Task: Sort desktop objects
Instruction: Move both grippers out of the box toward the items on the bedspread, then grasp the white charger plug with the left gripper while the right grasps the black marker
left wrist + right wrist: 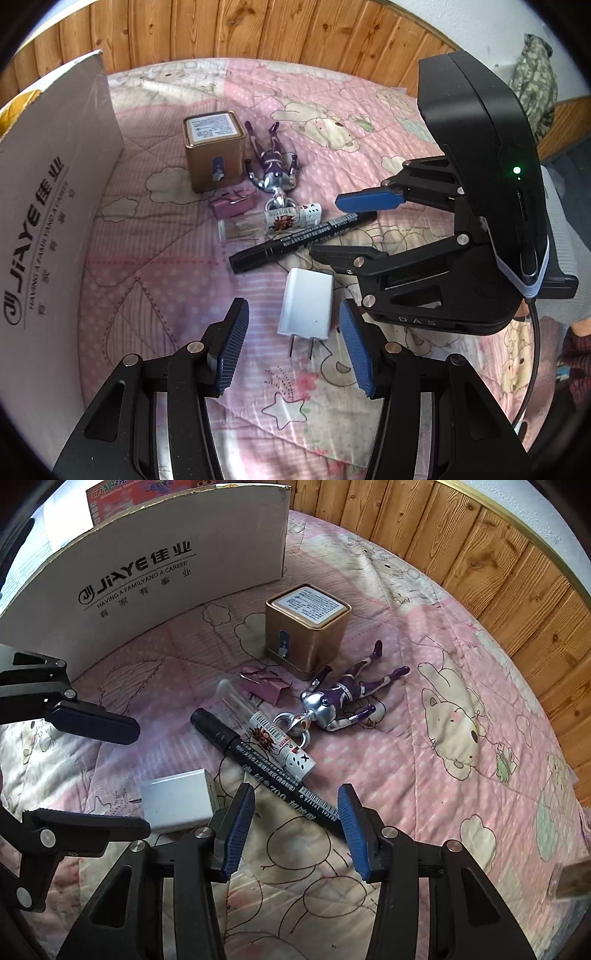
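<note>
Hovering spread, both hand-held grippers; gold tin lidded, contents unseen

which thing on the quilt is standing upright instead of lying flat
The gold tin, beside the white box. The marker, charger, tube and figure all lie flat.

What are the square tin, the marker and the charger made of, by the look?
Square tin: likely thin metal, satin gold finish; soft sheen, rolled rim, paper label on the lid.
Black marker: seems plastic, semi-gloss barrel with white print and a barcode.
White charger: looks like moulded plastic, smooth matte white body; its two prongs look metal.
</note>
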Motion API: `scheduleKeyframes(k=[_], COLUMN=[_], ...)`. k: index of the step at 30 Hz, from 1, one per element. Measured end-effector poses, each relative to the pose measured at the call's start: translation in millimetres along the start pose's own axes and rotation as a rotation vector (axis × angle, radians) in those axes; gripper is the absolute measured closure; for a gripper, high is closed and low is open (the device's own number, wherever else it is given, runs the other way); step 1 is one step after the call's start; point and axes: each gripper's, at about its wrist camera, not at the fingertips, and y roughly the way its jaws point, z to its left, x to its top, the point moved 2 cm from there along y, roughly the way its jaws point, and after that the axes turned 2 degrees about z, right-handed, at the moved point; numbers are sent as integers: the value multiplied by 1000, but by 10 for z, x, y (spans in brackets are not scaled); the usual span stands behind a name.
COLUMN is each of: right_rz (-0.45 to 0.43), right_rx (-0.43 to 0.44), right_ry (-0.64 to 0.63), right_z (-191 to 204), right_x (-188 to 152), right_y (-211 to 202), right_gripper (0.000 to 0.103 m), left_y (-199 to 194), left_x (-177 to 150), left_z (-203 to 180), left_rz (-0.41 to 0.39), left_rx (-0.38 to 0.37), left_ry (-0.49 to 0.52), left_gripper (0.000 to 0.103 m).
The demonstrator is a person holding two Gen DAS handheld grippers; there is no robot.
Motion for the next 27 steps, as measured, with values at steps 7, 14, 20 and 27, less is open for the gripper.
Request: scheduleKeyframes(k=[7,14,20,27], right_rz=[86,164,57,94], right_rx=[103,122,101,144], right_ry=[80,138,168,318], right_z=[-124,-119,-83,-207], right_x=[-67,-118,-90,-248], right_y=[20,6,11,-61], right_gripper=[76,75,80,89], left_y=[217,277,261,211], left_x=[-10,25,-20,-9], left_z=[-29,-80,-76,-6], left_rz=[11,-35,-51,-36], left_rx=[15,49,85,66], left_ry=[5,27,72,34], left_gripper=[49,51,68,72])
